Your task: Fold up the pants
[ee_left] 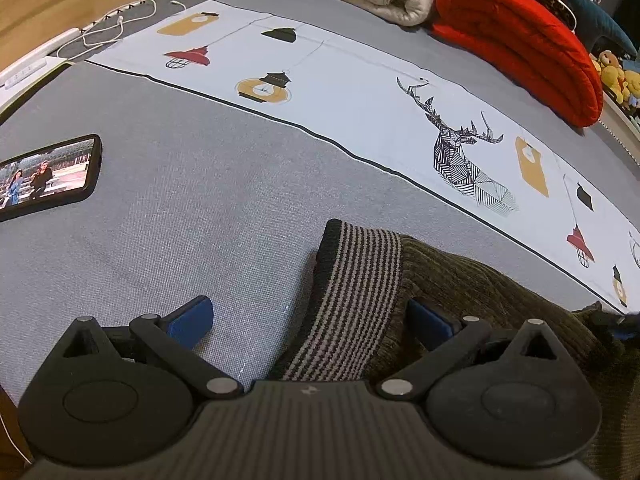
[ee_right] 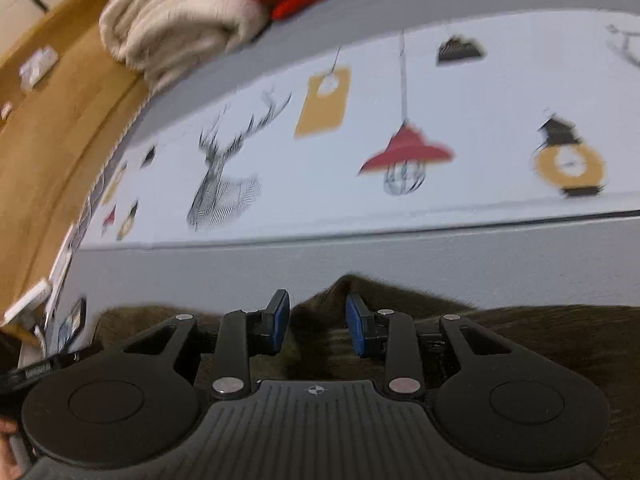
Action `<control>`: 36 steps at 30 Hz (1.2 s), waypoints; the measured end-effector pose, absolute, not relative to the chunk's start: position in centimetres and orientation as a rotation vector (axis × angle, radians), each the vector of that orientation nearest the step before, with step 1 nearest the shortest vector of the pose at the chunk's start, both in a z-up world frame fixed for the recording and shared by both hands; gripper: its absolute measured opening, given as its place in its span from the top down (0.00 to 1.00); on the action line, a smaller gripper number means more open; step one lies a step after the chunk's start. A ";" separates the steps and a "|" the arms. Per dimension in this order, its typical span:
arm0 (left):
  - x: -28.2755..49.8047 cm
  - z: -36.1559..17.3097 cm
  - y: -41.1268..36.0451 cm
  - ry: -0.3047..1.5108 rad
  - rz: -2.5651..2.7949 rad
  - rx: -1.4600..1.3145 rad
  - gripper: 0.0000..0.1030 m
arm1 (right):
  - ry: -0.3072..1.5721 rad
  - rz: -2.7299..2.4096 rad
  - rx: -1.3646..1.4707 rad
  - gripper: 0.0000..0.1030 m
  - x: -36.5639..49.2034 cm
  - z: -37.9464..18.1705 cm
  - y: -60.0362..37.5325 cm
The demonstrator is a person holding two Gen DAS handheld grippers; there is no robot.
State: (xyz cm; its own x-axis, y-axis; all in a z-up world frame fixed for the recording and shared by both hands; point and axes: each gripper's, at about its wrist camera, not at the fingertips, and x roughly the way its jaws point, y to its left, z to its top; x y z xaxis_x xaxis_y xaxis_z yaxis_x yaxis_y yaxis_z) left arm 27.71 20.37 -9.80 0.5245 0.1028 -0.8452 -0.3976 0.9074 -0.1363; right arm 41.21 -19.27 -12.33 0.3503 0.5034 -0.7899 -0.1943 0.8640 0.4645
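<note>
Left wrist view: left gripper (ee_left: 310,320) jaws wide, nothing clamped; striped waistband (ee_left: 352,296) of the olive pants (ee_left: 480,292) lies between the pads, running away from the camera, on the grey bed (ee_left: 200,200).

Right wrist view, blurred: right gripper (ee_right: 318,322) part-open over a raised pants (ee_right: 520,344) peak; whether it pinches, can't tell. Right looks nearer to gripping.

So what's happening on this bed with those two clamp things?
A person is folding a pair of dark olive pants on a grey bed, with a hand-held gripper in each hand. The left gripper stands wide open around the striped waistband, without pinching it. The right gripper is low over a raised fold of the pants, pads set narrowly either side; whether they press it is unclear. A phone plays video nearby.
</note>
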 end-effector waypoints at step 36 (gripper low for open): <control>27.1 -9.3 20.9 0.973 0.301 -0.338 0.00 | 0.829 0.013 -0.047 0.76 41.0 -14.1 -20.6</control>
State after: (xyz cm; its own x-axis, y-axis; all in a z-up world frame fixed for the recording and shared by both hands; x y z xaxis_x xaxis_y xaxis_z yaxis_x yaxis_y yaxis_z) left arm 27.14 20.87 -9.30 0.5289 0.0973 -0.8431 -0.3962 0.9068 -0.1439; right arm 40.98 -20.57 -14.11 0.6754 -0.0071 -0.7374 -0.0298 0.9989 -0.0370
